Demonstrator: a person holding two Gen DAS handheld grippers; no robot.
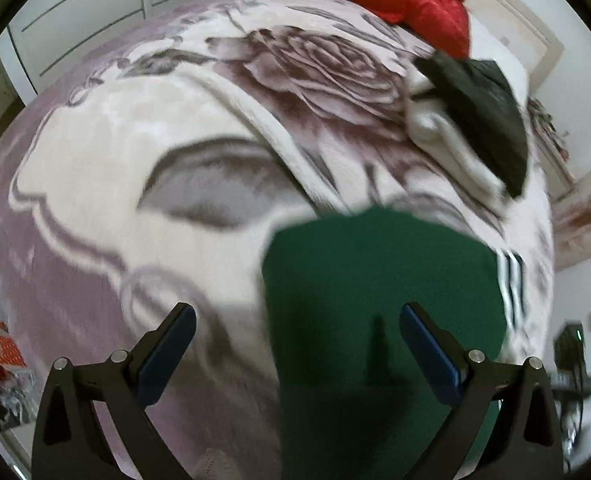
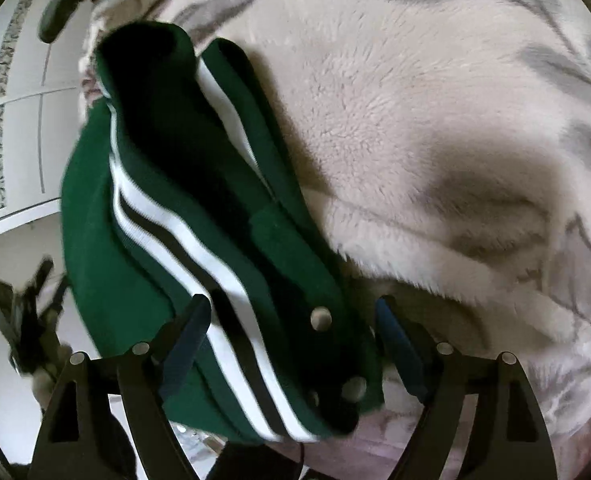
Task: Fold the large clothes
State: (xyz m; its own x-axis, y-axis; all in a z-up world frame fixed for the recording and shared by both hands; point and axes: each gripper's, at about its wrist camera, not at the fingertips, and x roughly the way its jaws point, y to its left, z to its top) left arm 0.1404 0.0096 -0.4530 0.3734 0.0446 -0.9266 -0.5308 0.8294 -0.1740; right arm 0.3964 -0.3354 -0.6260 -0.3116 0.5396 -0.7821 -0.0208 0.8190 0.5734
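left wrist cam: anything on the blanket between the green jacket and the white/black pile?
Nothing. Only bare floral blanket separates the green jacket from the white-and-black pile, seen in the left wrist view.

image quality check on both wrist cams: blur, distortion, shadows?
Left wrist: heavy fisheye bulge and dark corner vignette; motion blur smears the green garment and floral blanket, while the left tongs stay sharp and cast a shadow on the green cloth. Right wrist: the same bulge; stripes smeared, blanket pile crisp mid-frame; the right tongs throw soft shadows.

green jacket (image 1: 375, 300) blurred, lower part cut off
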